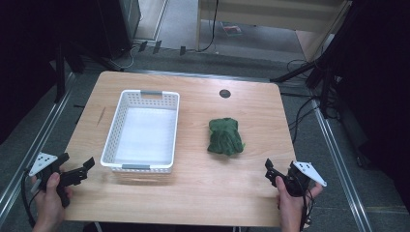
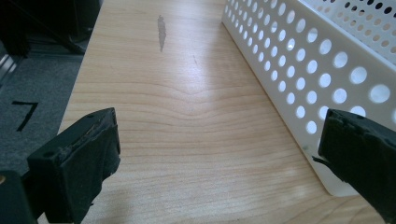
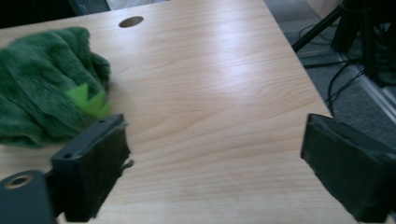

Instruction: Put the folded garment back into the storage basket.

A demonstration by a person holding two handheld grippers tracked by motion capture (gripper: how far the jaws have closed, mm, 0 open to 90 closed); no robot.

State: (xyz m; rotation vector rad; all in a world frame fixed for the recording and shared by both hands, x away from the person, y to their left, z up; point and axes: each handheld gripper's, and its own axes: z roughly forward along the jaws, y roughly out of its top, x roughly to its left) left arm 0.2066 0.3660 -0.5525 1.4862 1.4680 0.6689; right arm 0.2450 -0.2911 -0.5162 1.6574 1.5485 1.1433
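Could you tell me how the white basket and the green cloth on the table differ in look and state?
The white basket is rigid, rectangular and perforated; the green cloth is soft and bunched in a heap. The white basket stands left of centre, the green cloth right of centre. Both rest on the wooden table, untouched by either gripper.
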